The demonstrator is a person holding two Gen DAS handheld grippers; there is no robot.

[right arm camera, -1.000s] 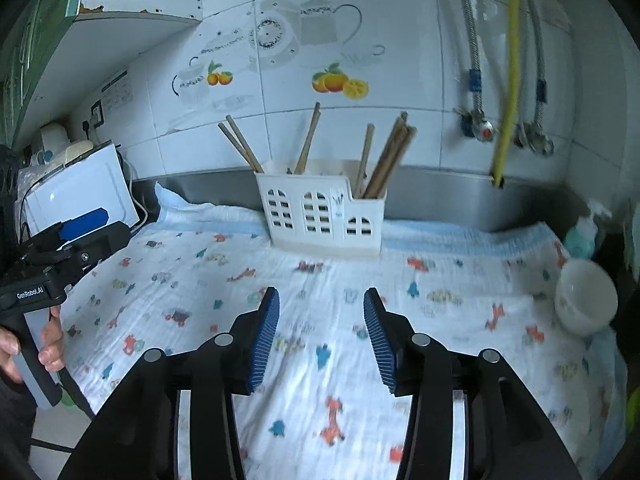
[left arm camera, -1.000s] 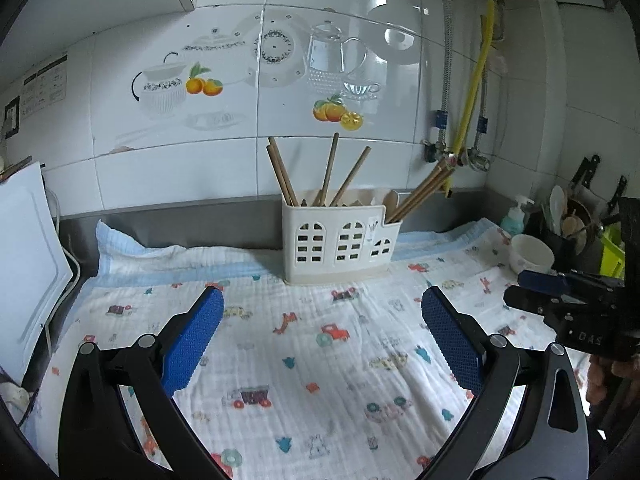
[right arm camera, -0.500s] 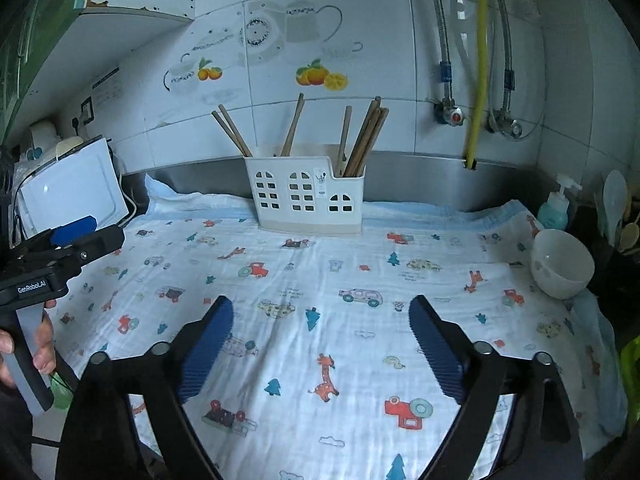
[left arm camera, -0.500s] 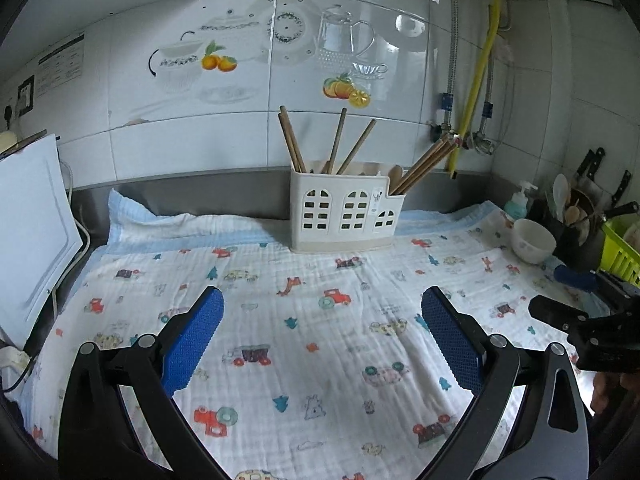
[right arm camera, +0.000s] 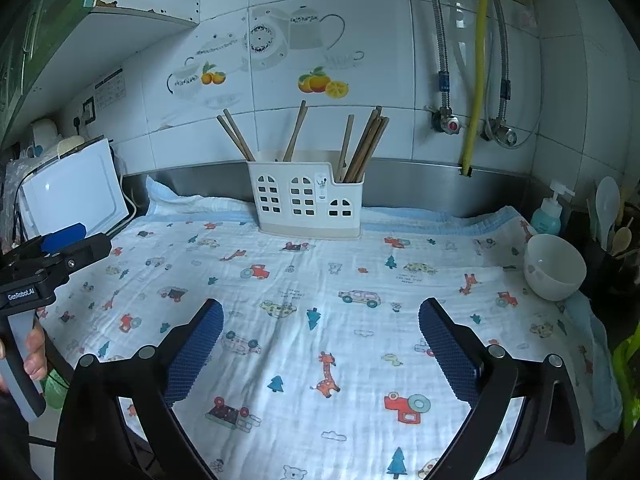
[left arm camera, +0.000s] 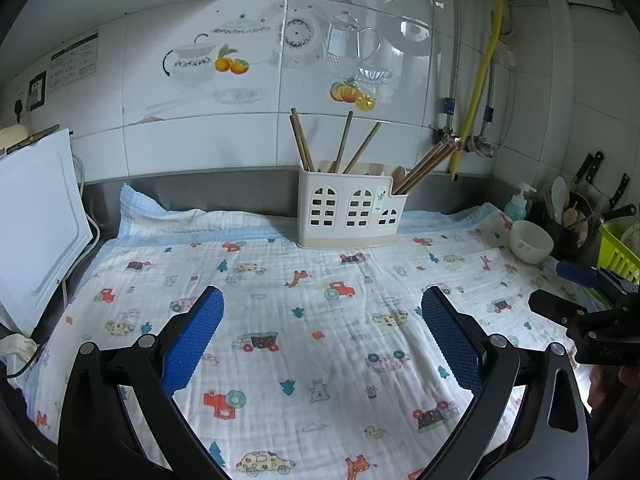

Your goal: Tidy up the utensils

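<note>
Left gripper (left arm camera: 322, 334): fingers spread wide, holding nothing, above the printed cloth (left arm camera: 304, 320) | Right gripper (right arm camera: 321, 336): fingers spread wide, likewise holding nothing | White utensil caddy (right arm camera: 306, 204): far centre on the cloth, against the tiled wall; chopsticks (right arm camera: 366, 146) stand upright in its compartments | White bowl (right arm camera: 554, 266): right edge.

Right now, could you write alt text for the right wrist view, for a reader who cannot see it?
The right gripper hangs open and empty above a printed cloth. Behind stands a white utensil holder with wooden chopsticks; a white bowl sits right, the left gripper at far left.
</note>
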